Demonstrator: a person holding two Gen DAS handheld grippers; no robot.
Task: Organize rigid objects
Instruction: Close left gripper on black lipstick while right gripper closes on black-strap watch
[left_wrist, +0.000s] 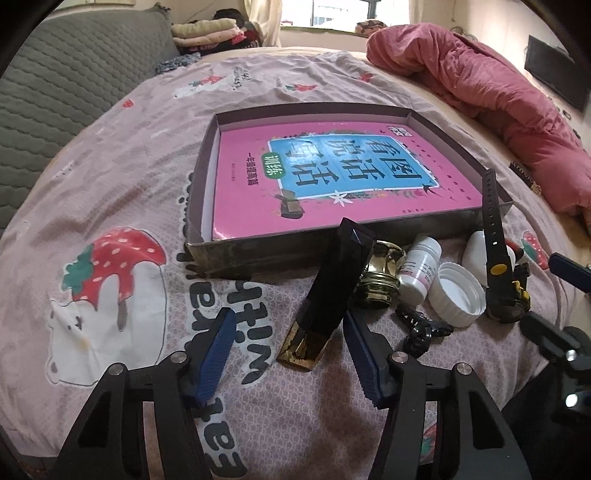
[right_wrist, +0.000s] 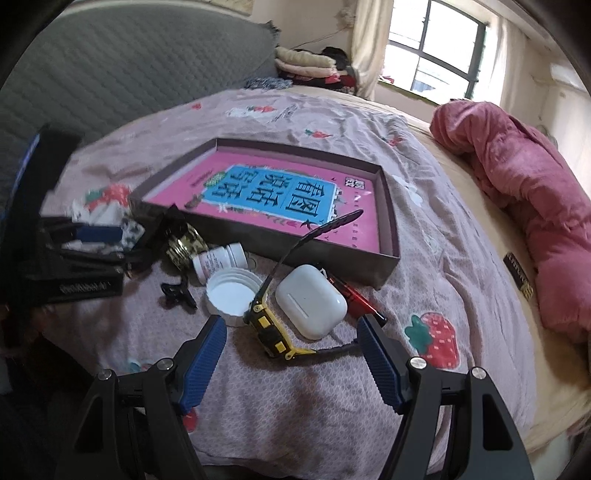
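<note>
Between my left fingers (left_wrist: 288, 354) lies the black bar (left_wrist: 327, 295) on the bed (left_wrist: 110, 177) — its long axis runs away toward the box (left_wrist: 201, 177); fingers narrowed, not yet pressing. My right fingers (right_wrist: 291, 363) stand wide around the watch (right_wrist: 271, 332).

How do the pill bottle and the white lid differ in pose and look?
The pill bottle lies on its side and carries a printed label; the white lid sits open side up, plain and ribbed. The bottle is narrow and long, the lid wide and shallow. Both are white plastic, side by side on the bedspread outside the box.
</note>
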